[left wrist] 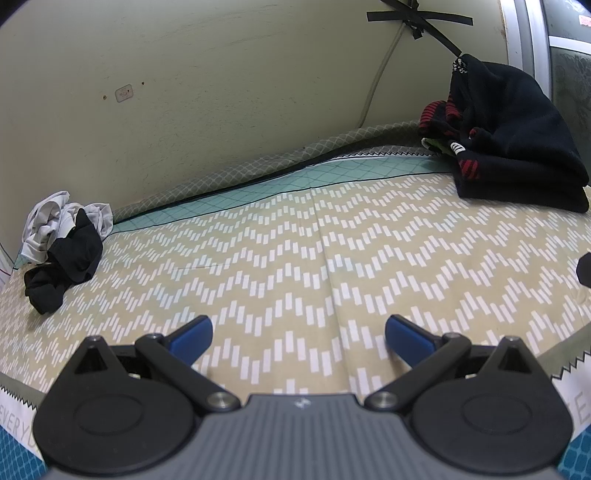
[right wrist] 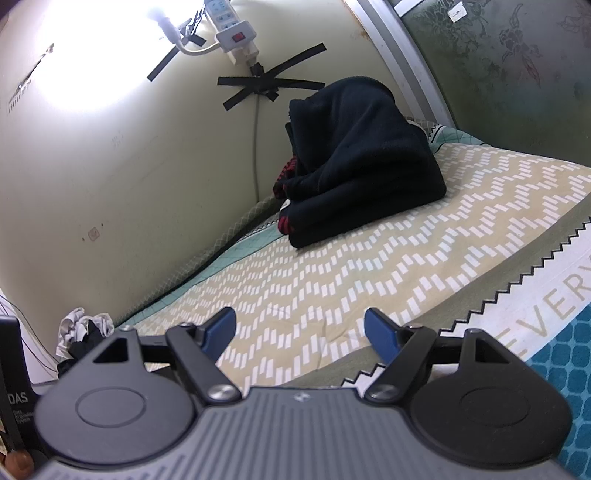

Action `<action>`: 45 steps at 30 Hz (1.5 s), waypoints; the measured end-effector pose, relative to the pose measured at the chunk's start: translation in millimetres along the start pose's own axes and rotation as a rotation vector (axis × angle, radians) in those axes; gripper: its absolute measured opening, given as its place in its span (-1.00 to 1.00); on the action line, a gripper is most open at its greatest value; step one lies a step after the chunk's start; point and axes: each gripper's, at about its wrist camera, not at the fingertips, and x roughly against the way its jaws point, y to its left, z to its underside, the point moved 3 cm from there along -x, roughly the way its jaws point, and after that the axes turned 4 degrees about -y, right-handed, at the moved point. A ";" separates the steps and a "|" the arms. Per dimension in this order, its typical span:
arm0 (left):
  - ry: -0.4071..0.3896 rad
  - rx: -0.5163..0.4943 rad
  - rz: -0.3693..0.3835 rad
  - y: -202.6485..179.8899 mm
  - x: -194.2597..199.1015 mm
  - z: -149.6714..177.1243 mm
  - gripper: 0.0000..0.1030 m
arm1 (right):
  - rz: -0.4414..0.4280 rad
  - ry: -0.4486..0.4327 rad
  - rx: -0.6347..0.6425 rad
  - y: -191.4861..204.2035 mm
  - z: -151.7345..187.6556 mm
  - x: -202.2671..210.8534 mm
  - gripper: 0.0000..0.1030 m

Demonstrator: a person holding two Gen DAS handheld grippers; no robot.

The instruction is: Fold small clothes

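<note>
A crumpled heap of small clothes (left wrist: 62, 243), white and black, lies at the far left of the bed by the wall; the right wrist view shows this heap (right wrist: 86, 330) low at its left. A stack of folded dark clothes (left wrist: 513, 147) with red-striped pieces sits at the far right against the wall, and fills the middle of the right wrist view as a black pile (right wrist: 362, 162). My left gripper (left wrist: 298, 334) hovers open over the patterned cover, nothing between its blue pads. My right gripper (right wrist: 300, 326) is open too, empty, aimed toward the folded stack.
The beige zigzag-patterned cover (left wrist: 295, 258) spreads across the bed. A pale wall (left wrist: 184, 92) with a taped cable runs behind it. A power strip (right wrist: 231, 22) hangs on the wall. A dark box (right wrist: 13, 369) stands at the left edge. A window frame (right wrist: 406, 55) rises at the right.
</note>
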 end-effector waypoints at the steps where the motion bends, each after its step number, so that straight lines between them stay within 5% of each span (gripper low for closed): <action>1: 0.000 0.000 0.000 0.4 0.1 0.2 1.00 | 0.000 0.000 0.000 0.1 0.1 0.1 0.38; 45: -0.011 -0.026 0.016 -0.8 4.5 2.5 1.00 | 0.000 0.000 0.000 0.2 -0.2 -0.1 0.38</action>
